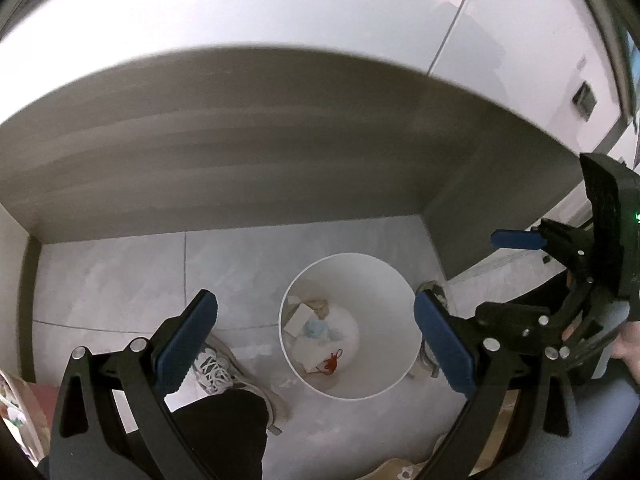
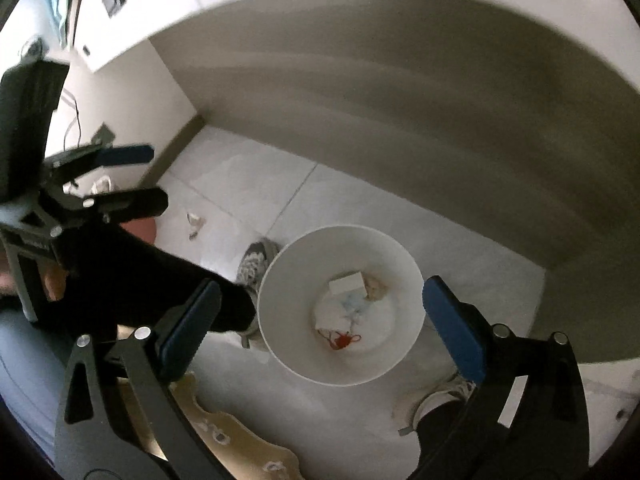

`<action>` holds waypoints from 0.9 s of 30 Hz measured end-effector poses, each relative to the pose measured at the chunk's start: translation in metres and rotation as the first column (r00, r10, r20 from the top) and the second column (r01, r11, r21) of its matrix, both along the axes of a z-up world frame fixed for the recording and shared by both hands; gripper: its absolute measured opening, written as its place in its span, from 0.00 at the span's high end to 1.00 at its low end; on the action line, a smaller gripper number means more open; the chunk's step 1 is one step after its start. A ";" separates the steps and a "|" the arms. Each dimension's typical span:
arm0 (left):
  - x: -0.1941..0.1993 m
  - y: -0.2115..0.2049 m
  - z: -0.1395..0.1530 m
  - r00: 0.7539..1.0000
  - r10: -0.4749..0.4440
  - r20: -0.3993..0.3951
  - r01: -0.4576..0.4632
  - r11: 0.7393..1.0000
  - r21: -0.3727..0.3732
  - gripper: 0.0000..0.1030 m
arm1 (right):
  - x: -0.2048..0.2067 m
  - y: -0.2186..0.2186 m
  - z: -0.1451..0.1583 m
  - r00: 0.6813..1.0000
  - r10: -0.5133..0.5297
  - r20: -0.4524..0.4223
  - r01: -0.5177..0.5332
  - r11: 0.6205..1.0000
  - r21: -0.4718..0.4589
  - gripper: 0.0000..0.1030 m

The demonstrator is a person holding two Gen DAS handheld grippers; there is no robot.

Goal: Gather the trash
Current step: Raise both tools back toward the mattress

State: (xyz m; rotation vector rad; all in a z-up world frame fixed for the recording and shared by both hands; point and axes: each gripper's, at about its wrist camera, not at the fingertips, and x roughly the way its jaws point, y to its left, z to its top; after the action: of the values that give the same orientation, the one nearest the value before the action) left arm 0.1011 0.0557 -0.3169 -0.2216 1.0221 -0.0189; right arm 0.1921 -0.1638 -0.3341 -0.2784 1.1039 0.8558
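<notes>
Pale tiled floor [image 1: 120, 280] beneath a grey desk [image 1: 240, 140], seen from both wrist cameras. The white round waste bin [image 2: 280, 280] stands on the floor under the desk's front edge, between the person's two sneakered feet. Inside the bin lie the collected items: a small white box [image 2: 347, 283], crumpled tan paper [image 2: 378, 286] touching the box, a bluish-white tissue [image 1: 316, 328] near the bin's middle, and a tangle of red string [image 2: 342, 340] nearest the cameras. All appear light; the tissue, paper and string are soft and best pinched at a raised fold, the box stiffer, graspable across its narrow sides. One scrap [image 2: 195, 222] remains on the floor, well apart from the bin. The left gripper [image 1: 316, 340] and the right gripper [image 2: 320, 320] both hover above the bin, jaws spread wide, nothing between them.
</notes>
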 end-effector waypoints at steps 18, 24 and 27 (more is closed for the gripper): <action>-0.076 -0.039 0.126 0.978 -0.024 0.206 0.016 0.999 0.040 0.06 | -0.090 -0.056 0.166 0.961 -0.068 0.268 0.008 0.976 0.217 0.05; -0.078 -0.064 0.186 0.951 -0.063 0.301 0.034 0.994 0.100 0.06 | -0.102 -0.070 0.232 0.917 -0.120 0.381 0.013 0.963 0.270 0.05; -0.063 -0.073 0.221 0.932 -0.081 0.353 0.031 0.989 0.145 0.06 | -0.101 -0.074 0.268 0.888 -0.144 0.437 0.017 0.959 0.282 0.05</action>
State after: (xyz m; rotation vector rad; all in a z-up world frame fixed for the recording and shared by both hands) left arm 0.0382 -0.0177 -0.0955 -0.0582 0.6610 -0.0396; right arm 0.0914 -0.2381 -0.0665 -0.1877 0.5468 0.8025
